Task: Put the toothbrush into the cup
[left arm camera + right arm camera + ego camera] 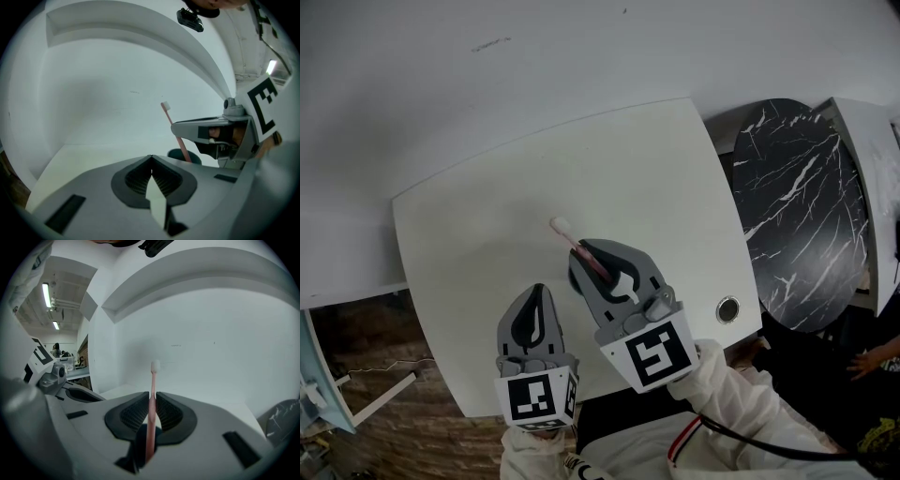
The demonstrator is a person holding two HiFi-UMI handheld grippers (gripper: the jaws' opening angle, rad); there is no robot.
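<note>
**Cup mostly hidden beneath the right tongs**

Only a sliver of the dark teal cup [179, 154] is seen, below the right tongs [598, 258] and beyond the left tongs [151, 161], which are closed on nothing. The pink plastic toothbrush with white bristles [152, 394] is clamped in the right tongs. Its lower end is lost at the cup's rim. Bare white desk [478, 244] is left ahead of both tongs, up to the wall [581, 56].

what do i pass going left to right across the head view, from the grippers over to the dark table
left gripper → right gripper, jaws shut on the toothbrush → round hole in the white table → black marble table
</note>
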